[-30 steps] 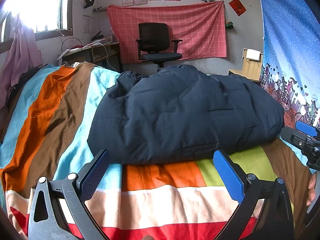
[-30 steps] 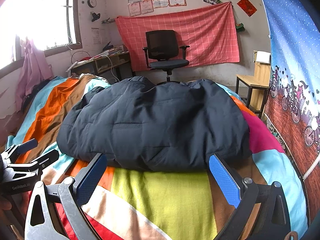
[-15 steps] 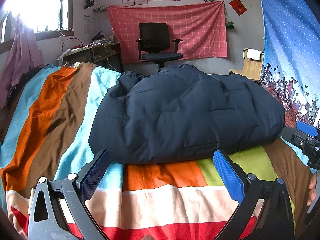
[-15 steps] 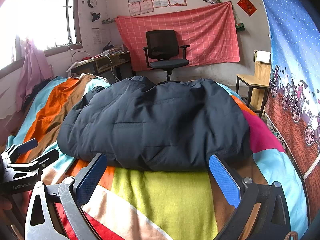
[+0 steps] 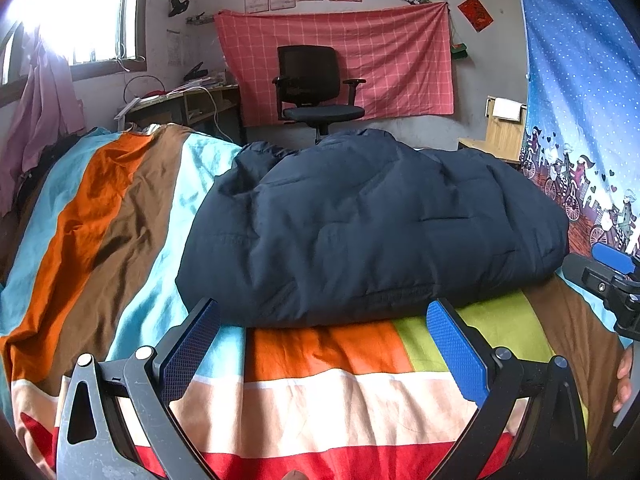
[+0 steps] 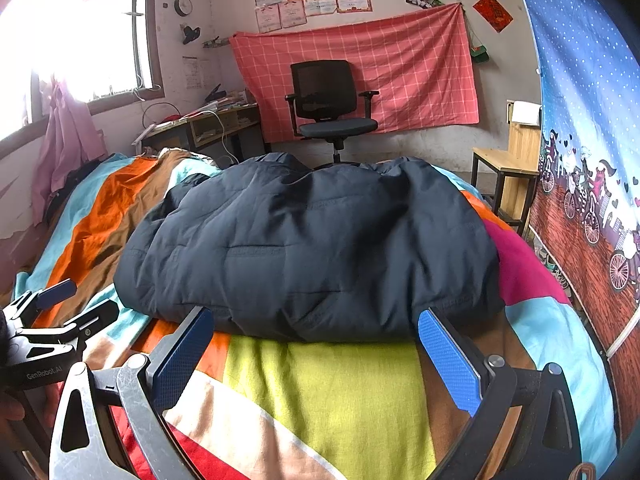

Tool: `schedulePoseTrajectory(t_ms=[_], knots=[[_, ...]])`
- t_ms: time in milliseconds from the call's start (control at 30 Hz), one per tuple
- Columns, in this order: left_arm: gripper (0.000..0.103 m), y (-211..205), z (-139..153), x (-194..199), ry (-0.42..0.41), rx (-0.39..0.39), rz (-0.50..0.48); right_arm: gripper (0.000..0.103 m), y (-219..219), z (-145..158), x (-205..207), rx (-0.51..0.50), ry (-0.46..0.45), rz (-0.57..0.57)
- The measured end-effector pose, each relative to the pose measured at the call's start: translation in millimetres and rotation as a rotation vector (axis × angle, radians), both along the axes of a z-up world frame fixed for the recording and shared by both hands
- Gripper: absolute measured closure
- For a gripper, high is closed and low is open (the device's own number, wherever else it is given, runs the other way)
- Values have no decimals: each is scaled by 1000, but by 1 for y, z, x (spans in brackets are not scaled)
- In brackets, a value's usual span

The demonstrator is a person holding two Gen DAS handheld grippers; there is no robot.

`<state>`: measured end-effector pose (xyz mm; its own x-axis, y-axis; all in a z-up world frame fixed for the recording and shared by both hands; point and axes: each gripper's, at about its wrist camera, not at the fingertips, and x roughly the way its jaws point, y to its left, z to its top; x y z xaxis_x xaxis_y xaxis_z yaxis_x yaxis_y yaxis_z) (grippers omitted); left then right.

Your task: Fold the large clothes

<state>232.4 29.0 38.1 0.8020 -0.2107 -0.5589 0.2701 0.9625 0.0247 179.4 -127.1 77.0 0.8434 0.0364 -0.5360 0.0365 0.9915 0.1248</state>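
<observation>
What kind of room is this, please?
Most likely a bedroom that also serves as a study: a bed with a striped sheet carrying a dark padded jacket, an office chair, and a cluttered desk under the window.

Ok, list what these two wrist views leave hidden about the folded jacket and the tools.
- Far side of the dark navy padded jacket: hidden by its own bulk in both views.
- Its sleeves, zip and collar: tucked out of sight.
- Striped multicoloured bedsheet beneath the jacket: covered.
- Right tool: cut off by the left view's edge; its own view shows it open.
</observation>
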Motion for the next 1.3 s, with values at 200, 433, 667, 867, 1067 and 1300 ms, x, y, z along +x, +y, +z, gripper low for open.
schedulePoseTrajectory(t_ms=[200, 433, 667, 867, 1067, 1300], knots=[[2, 1, 0, 0, 2, 0, -1, 0, 1, 0, -1, 1, -1, 1], [2, 1, 0, 1, 5, 1, -1, 0, 3, -1, -1, 3, 3, 2], [2, 1, -1, 1, 12, -5, -2, 0, 3, -1, -1, 4, 3, 1], [2, -3, -8, 4, 33, 40, 16, 0, 3, -1, -1, 4, 4, 2], [2, -1, -11, 3, 36, 44, 42, 0, 7, -6, -4, 14, 18, 2], [2, 1, -8, 2, 8, 66, 75, 0, 7, -5, -6, 12, 13, 1]])
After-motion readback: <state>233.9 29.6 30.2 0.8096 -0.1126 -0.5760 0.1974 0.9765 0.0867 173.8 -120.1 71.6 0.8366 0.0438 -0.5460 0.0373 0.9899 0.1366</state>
